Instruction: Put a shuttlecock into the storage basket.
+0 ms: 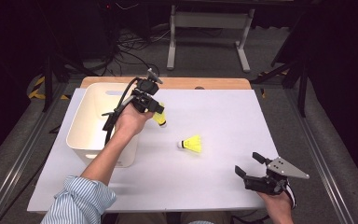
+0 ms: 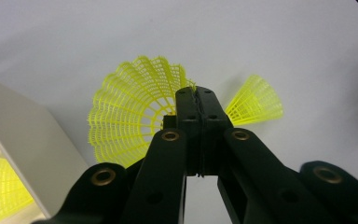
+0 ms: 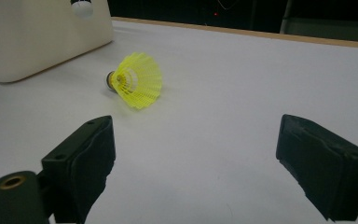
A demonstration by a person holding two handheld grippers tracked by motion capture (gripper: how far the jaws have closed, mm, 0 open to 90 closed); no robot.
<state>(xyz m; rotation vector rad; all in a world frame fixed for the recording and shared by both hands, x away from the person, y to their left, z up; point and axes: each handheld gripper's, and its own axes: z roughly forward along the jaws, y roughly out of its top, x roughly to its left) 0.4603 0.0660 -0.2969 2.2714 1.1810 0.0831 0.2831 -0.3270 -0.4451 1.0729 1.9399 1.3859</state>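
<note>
A: Left gripper (image 1: 154, 108) is up beside the bin (image 1: 87, 122), its jaws pinched tight on the rim of a yellow shuttle (image 2: 135, 109). Only a sliver of the skirt mesh sits between the pads.

B: That's the worry. The skirt is thin and springy, so I reckon it could slip out or crease on the way over the bin wall.

A: And it hangs just right of the wall, cork end down, not yet over the opening. Let go here and it probably lands on the table (image 1: 223, 121).

B: One shuttle lies in the bin (image 2: 0, 193) already. The other shuttle (image 1: 192, 143) lies on its side mid-table.

A: Right gripper (image 1: 251, 166) waits at the near right, jaws spread wide, nothing in them.

B: A clumsy reach could nudge that light shuttle and roll it away.
</note>
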